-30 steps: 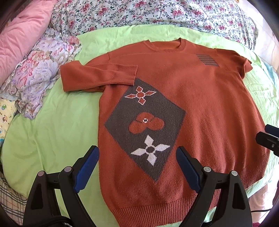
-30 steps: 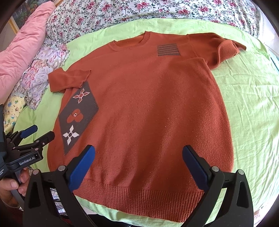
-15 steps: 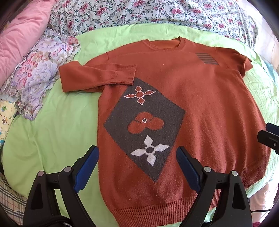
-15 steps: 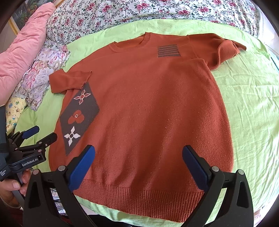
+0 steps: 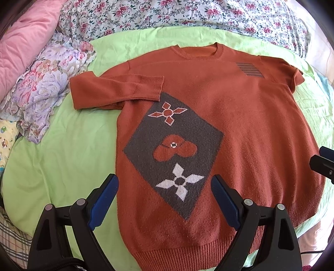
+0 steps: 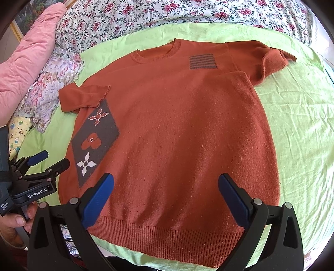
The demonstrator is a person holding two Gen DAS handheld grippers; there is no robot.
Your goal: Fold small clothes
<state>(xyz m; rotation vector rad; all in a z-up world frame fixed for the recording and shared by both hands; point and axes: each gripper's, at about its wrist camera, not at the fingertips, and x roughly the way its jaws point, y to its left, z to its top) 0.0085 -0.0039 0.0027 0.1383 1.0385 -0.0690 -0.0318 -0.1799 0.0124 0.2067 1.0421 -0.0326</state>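
Note:
A rust-orange knit sweater (image 5: 240, 116) lies flat, front up, on a light green sheet (image 5: 62, 158). It has a grey diamond patch with flower motifs (image 5: 173, 150) and a small striped patch near the shoulder (image 5: 249, 69). Its left sleeve (image 5: 117, 91) is folded across the chest; the right sleeve (image 6: 269, 60) is bunched at the far right. My left gripper (image 5: 165, 200) is open and empty above the hem's left part. My right gripper (image 6: 166, 196) is open and empty above the hem (image 6: 167, 239). The left gripper also shows in the right wrist view (image 6: 49, 159).
A pink quilt (image 5: 23, 39) and a crumpled floral cloth (image 5: 46, 83) lie at the left. A floral sheet (image 5: 187, 14) runs along the back. The bed's near edge lies just below the hem. The right gripper's tip (image 5: 325, 162) shows at the left wrist view's right edge.
Both grippers have drifted slightly; the sweater sits a little higher in the right wrist view. Nothing was gripped or let go.

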